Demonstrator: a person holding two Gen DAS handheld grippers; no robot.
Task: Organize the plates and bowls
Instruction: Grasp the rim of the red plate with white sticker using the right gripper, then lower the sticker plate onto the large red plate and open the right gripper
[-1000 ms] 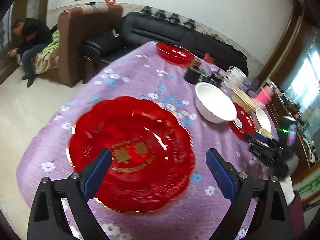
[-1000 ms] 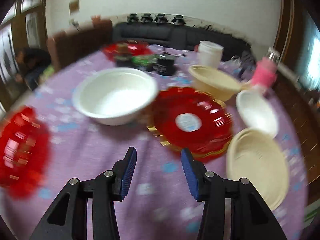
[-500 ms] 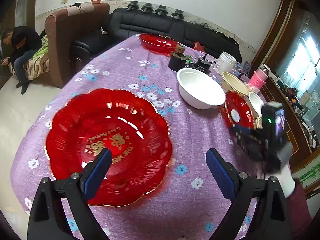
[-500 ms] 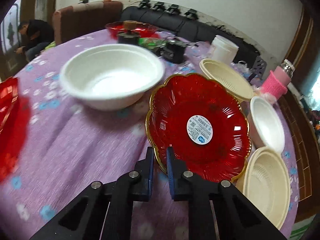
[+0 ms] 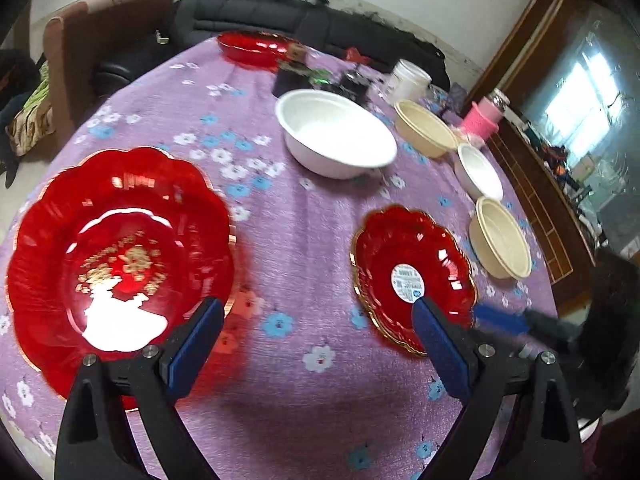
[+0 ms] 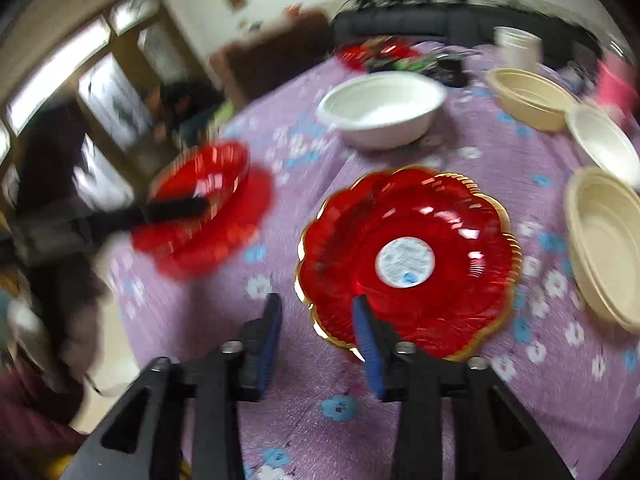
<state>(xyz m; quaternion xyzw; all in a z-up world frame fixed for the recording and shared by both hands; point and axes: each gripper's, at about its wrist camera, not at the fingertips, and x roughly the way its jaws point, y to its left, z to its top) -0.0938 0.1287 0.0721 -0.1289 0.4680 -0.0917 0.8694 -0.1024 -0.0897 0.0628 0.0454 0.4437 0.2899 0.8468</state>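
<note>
Small red plate [image 6: 408, 260], round with no long axis, lay flat, face up, on the purple tablecloth [image 6: 304, 432]; right gripper [image 6: 316, 320] opening, near rim between its jaws, pads apart from it. Left gripper [image 5: 316, 340] spread wide, empty; large red plate [image 5: 120, 248] lay flat beside it.

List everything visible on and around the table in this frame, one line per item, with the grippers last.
large red plate: 1, red with gold print, near left of the table
stickered red plate: 1, red, gold rim, white round label, near right
far red plate: 1, red, far edge of the table
large white bowl: 1, white, centre
small white bowl: 1, white, right side
cream bowls: 2, cream, right side, one either side of the small white bowl
white tub: 1, white, far right
pink-sleeved bottle: 1, far right edge
tablecloth: 1, purple, floral
sofa: 1, black, behind the table
left gripper: black, blue pads, open, empty
right gripper: black, blue pads, jaws opening, empty, at the stickered plate's near rim
</note>
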